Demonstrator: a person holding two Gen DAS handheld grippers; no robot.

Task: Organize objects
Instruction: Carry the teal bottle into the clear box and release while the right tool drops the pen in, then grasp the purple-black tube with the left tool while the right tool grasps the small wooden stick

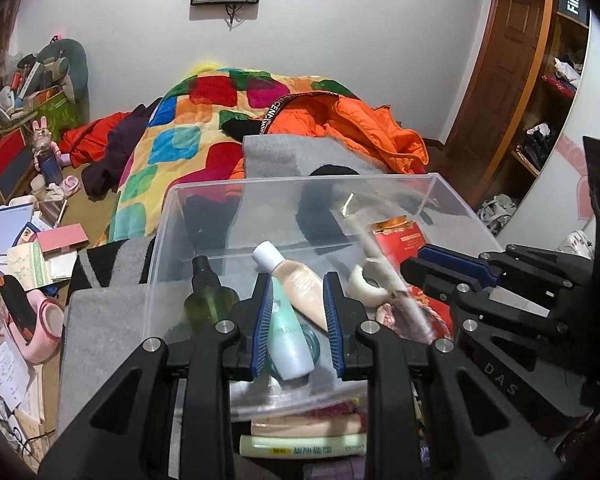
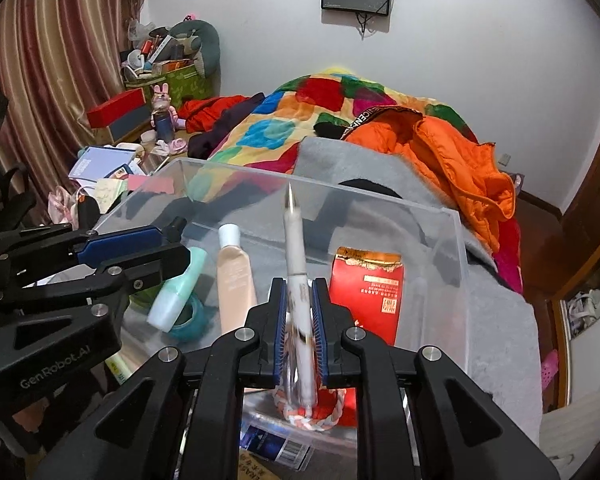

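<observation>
A clear plastic box (image 1: pixel 300 179) stands on a grey blanket. Inside it lie a peach tube (image 1: pixel 300 284), a dark green spray bottle (image 1: pixel 208 304), a red packet (image 2: pixel 364 292), a teal tape roll (image 2: pixel 192 320) and a white ring (image 1: pixel 364 284). My left gripper (image 1: pixel 296 278) reaches into the box, shut on a mint-green bottle (image 1: pixel 290 344) whose white cap points back at me. My right gripper (image 2: pixel 299 282) is beside it, also over the box. A white pen (image 2: pixel 294 248) stands between its jaws, blurred at its lower end, and the pads stand just off it.
Beyond the box lie a colourful quilt (image 1: pixel 204 120) and an orange jacket (image 1: pixel 364 124) on the bed. Books, papers and boxes (image 1: pixel 24 248) clutter the surface on the left. A wooden shelf unit (image 1: pixel 548 112) stands on the right. A braided orange-white ring (image 2: pixel 312 416) lies below the pen.
</observation>
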